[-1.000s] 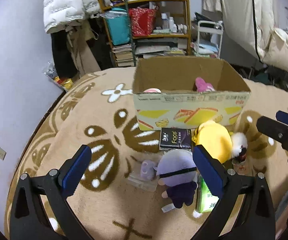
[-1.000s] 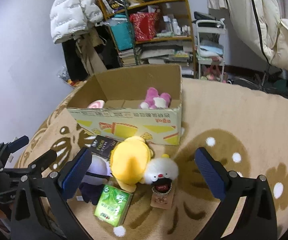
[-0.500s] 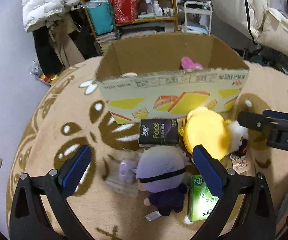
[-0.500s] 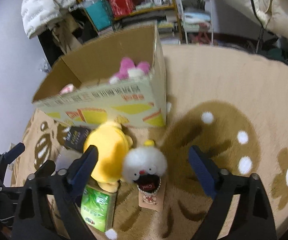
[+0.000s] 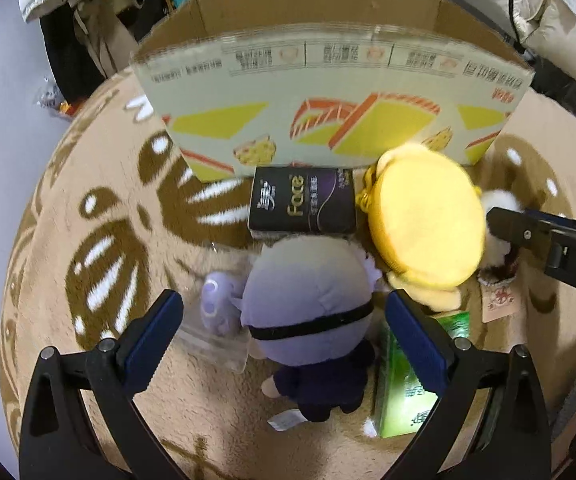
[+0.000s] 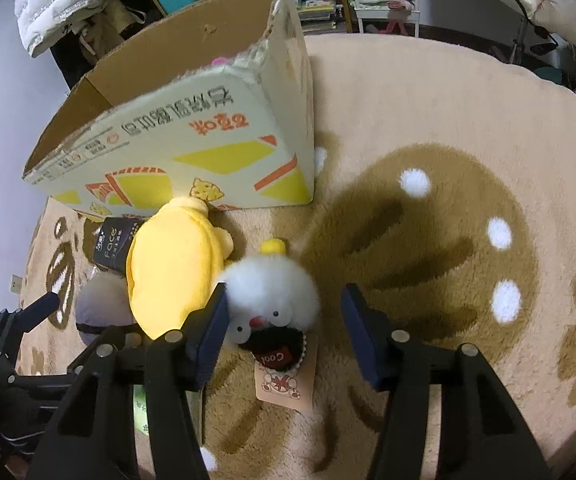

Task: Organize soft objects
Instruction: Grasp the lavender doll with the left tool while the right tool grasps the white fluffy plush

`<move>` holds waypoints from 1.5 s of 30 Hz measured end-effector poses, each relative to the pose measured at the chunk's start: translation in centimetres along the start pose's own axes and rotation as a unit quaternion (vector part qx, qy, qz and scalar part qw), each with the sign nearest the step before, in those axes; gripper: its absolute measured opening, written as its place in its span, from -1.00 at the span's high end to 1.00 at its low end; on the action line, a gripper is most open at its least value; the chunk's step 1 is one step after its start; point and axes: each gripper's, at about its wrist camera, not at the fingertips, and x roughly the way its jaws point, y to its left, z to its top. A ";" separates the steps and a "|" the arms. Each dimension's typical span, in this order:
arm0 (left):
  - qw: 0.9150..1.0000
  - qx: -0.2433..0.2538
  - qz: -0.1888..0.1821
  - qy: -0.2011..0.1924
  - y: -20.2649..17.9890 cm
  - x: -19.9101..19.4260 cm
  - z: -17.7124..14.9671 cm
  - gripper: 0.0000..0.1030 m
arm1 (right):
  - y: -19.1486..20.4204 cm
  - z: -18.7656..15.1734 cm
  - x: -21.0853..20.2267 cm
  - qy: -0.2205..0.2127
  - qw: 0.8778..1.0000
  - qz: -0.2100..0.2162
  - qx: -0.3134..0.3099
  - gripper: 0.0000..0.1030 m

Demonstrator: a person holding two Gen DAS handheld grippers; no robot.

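Note:
A purple-haired doll (image 5: 307, 292) lies on the rug between the fingers of my left gripper (image 5: 284, 332), which is open and not touching it. Beside it rest a yellow plush (image 5: 427, 220) and a small lilac plush in a clear bag (image 5: 216, 300). My right gripper (image 6: 286, 328) straddles a white fluffy toy (image 6: 272, 292) with a black "Cool" mouth and a paper tag. Its jaws are closing. The left pad brushes the fluff and the right pad stands apart from it. The yellow plush (image 6: 172, 272) lies just to the left.
An open cardboard box (image 5: 327, 92) stands just beyond the toys on the tan patterned rug (image 6: 447, 120). A black tissue pack (image 5: 301, 204) leans at its base and a green tissue pack (image 5: 407, 392) lies under my left gripper's right finger. Shelves and clothes crowd the back.
Both grippers have sunk and tilted down toward the toys. The right jaws have narrowed around the white fluffy toy. The left gripper now brackets the purple-haired doll.

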 end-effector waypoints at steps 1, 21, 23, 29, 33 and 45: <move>1.000 0.001 0.002 0.004 0.0 0.2 0.0 -0.95 | 0.1 0.0 0.1 0.002 1.000 0.000 -0.002 -0.15; 1.000 -0.004 0.002 0.027 0.2 2.7 0.4 -0.84 | 2.4 -0.4 2.0 0.018 0.999 -0.007 -0.049 0.17; 1.000 0.000 0.007 0.023 0.1 2.7 0.4 -0.81 | 2.7 -0.5 2.0 0.010 0.998 -0.019 -0.062 0.18; 1.000 0.016 0.013 0.013 -0.7 2.3 0.4 -0.67 | 4.1 -0.5 2.5 0.001 0.995 -0.041 -0.090 0.18; 0.999 0.038 -0.004 0.011 -1.8 2.0 0.2 -0.28 | 4.3 -0.6 3.3 0.012 0.995 -0.042 -0.094 0.17; 0.999 0.013 -0.005 -0.038 -1.2 -0.3 -0.1 -0.25 | 4.9 -1.7 1.9 -0.010 0.995 -0.030 -0.099 0.25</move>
